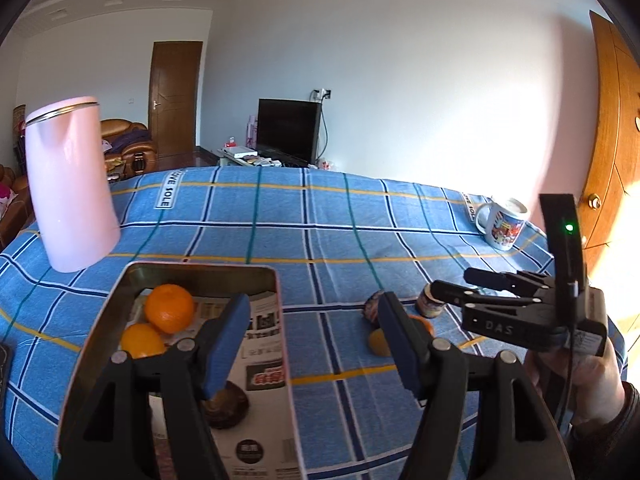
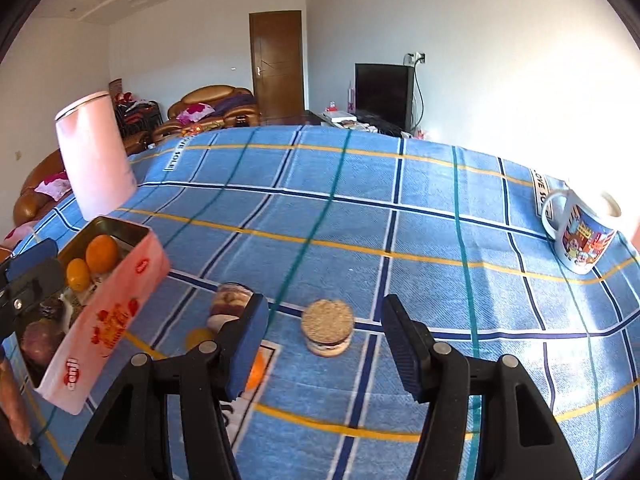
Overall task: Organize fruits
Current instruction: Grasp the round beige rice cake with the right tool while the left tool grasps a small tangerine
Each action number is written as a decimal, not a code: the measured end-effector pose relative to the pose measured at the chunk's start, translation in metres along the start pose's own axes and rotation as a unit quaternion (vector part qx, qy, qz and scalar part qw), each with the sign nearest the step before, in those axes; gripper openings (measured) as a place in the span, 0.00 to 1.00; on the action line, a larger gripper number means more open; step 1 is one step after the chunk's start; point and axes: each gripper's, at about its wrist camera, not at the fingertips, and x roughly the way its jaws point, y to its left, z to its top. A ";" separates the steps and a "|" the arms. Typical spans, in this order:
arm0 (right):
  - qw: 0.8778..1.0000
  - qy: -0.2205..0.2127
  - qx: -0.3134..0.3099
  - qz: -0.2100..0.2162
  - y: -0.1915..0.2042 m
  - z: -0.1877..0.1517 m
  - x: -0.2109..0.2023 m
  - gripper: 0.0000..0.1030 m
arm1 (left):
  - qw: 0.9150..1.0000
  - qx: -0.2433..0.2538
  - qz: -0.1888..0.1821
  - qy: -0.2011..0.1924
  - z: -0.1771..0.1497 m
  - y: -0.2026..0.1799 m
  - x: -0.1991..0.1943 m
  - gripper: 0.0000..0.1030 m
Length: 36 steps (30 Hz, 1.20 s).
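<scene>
A pink metal tin (image 1: 280, 320) (image 2: 120, 312) lies open on the blue checked tablecloth. It holds two oranges (image 1: 169, 307) (image 2: 102, 254) and a dark brown fruit (image 1: 228, 408) (image 2: 40, 338). My left gripper (image 1: 312, 344) is open and empty, its left finger over the tin. On the cloth to the right lie a small yellow fruit (image 1: 379, 342) (image 2: 199, 338), an orange (image 1: 424, 325) (image 2: 256, 368) and a purple wrapped item (image 1: 372, 308) (image 2: 228, 304). My right gripper (image 2: 324, 348) is open and empty, just short of a small jar (image 2: 327, 327) (image 1: 430, 301).
A tall pink kettle (image 1: 72, 184) (image 2: 96, 156) stands at the back left. A printed mug (image 1: 502, 224) (image 2: 580, 232) stands at the back right. The right gripper's body (image 1: 520, 312) shows in the left wrist view. A wooden door is at the far right.
</scene>
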 end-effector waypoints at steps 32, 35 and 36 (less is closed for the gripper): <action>0.996 -0.014 0.077 0.043 -0.043 -0.037 -0.034 0.34 | 0.984 0.122 0.007 0.127 -0.018 -0.103 0.084 0.53; 0.996 -0.015 0.079 0.046 -0.043 -0.037 -0.035 0.34 | 0.981 0.140 0.029 0.129 -0.019 -0.111 0.087 0.53; 0.996 -0.014 0.080 0.047 -0.044 -0.038 -0.035 0.34 | 0.980 0.148 0.033 0.129 -0.020 -0.115 0.088 0.52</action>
